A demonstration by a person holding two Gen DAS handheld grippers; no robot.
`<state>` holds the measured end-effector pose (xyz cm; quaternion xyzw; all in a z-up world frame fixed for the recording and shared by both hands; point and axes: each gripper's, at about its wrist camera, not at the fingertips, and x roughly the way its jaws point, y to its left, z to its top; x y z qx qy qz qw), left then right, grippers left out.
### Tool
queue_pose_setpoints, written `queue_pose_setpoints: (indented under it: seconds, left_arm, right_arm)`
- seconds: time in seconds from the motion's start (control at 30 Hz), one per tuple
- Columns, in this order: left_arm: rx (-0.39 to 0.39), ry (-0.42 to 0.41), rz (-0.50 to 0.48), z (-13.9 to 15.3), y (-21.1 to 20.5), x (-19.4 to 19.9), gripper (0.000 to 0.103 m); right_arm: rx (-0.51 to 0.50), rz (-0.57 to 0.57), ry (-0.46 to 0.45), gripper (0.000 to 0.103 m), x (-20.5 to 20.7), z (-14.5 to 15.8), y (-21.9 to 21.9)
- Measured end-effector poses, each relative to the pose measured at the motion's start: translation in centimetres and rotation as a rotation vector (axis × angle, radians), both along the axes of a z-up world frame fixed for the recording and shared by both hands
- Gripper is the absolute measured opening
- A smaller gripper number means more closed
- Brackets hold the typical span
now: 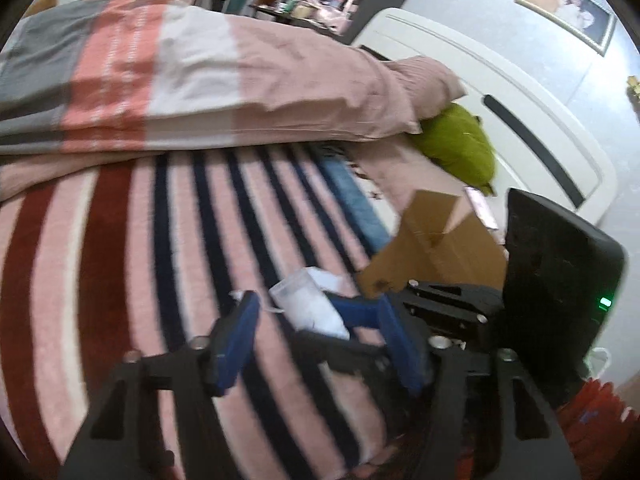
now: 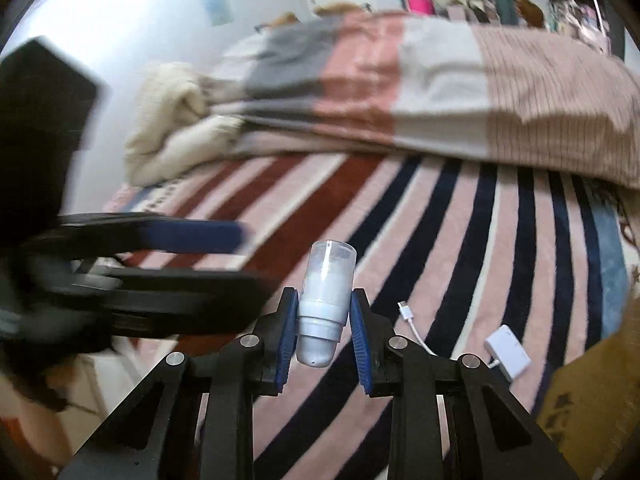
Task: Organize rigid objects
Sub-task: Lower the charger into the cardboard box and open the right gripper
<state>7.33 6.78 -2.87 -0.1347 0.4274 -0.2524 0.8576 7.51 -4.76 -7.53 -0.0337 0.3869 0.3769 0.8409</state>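
Ideally, the right gripper [image 2: 323, 330], clamping the bottle [image 2: 326, 300], carries it level toward the box [image 2: 596, 400] at four o'clock, left gripper [image 1: 316, 344] wide.

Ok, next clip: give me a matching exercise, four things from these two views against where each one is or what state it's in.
Things:
1. white bottle
2. white charger
3. cardboard box
4. left gripper

Places or states:
A. lying on the striped blanket with its cable beside it
B. jaws spread, nothing between them
C. clamped between the right gripper's blue pads
D. flaps open, standing near the green pillow

Pairs: 1-C, 2-A, 3-D, 4-B
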Motion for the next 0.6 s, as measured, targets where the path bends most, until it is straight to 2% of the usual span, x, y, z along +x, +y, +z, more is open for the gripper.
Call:
queue_pose_setpoints:
  seconds: [0.13, 0.4, 0.6]
  left_arm:
    - [0.007, -0.022, -0.028, 1.6, -3.5, 0.7, 0.033]
    - [0.012, -0.018, -0.150, 2.7, -12.0, 2.8, 0.033]
    - [0.058, 0.040, -0.244, 1.5, -19.1, 4.9, 0.033]
  right_arm:
    - [0.025, -0.017, -0.023, 0.022, -1.0, 2.4, -3.4]
    - [0.055, -0.122, -0.032, 0.022, -0.8, 4.1, -11.7]
    - [0.055, -0.228, 0.049, 0.022, 0.2, 3.7, -18.2]
